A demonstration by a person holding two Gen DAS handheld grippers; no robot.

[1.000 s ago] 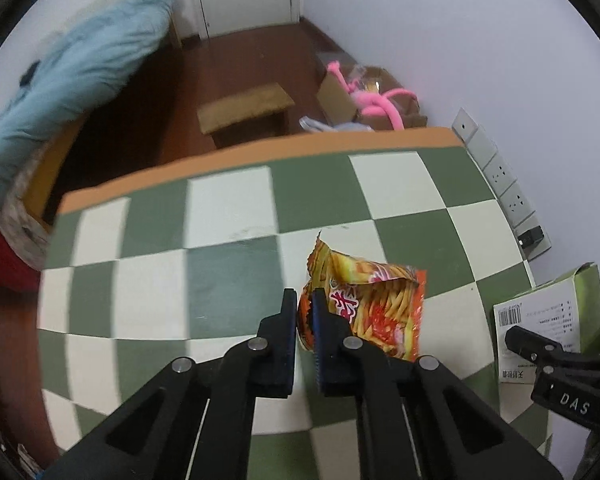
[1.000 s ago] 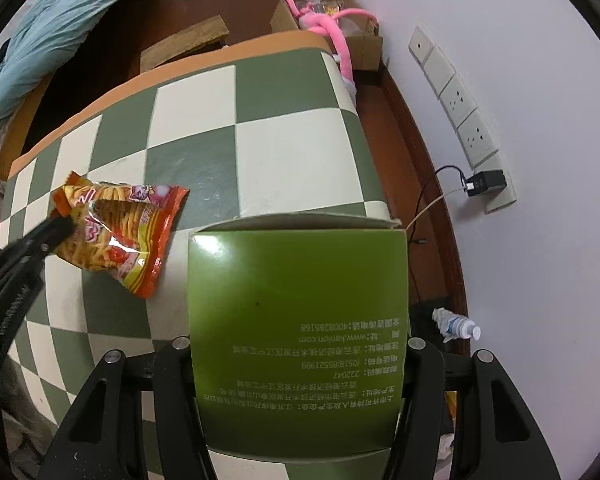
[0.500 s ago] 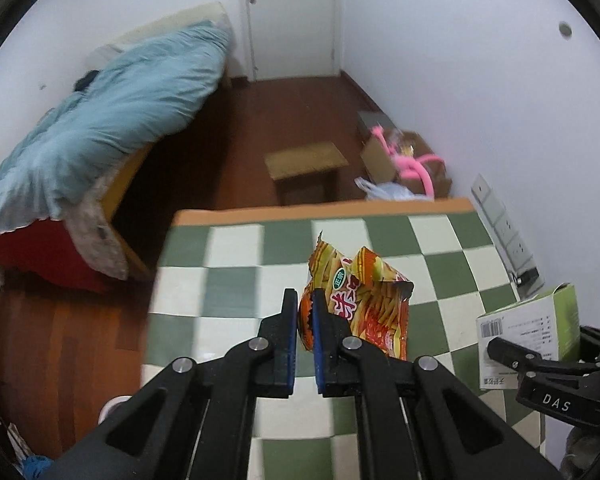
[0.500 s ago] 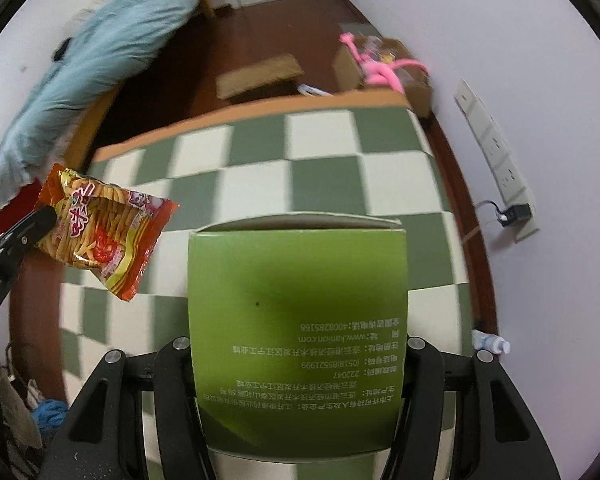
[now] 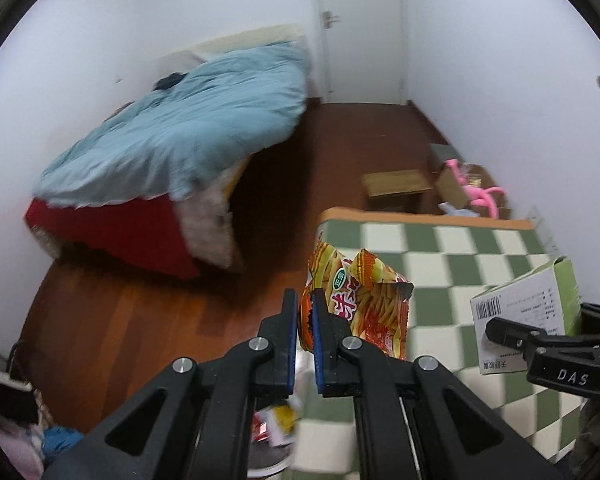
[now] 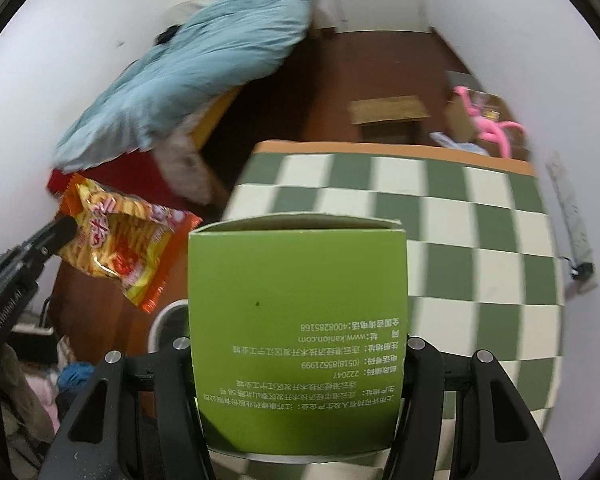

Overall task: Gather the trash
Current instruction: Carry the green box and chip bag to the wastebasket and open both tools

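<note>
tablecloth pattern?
Green and cream checkerboard on the tablecloth, with an orange-tan table edge showing at the far side. Clearest in the right wrist view.

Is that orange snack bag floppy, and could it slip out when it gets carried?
Probably floppy: the snack bag is crinkled and hangs from the one edge pinched by the left gripper. It looks light, likely nearly empty. The shiny film could be slippery, so a thin edge pinch might slide.

Right gripper clamped on green box, held above checkered table.
Left gripper at frame left pinches orange snack bag; white bin rim below.
</note>
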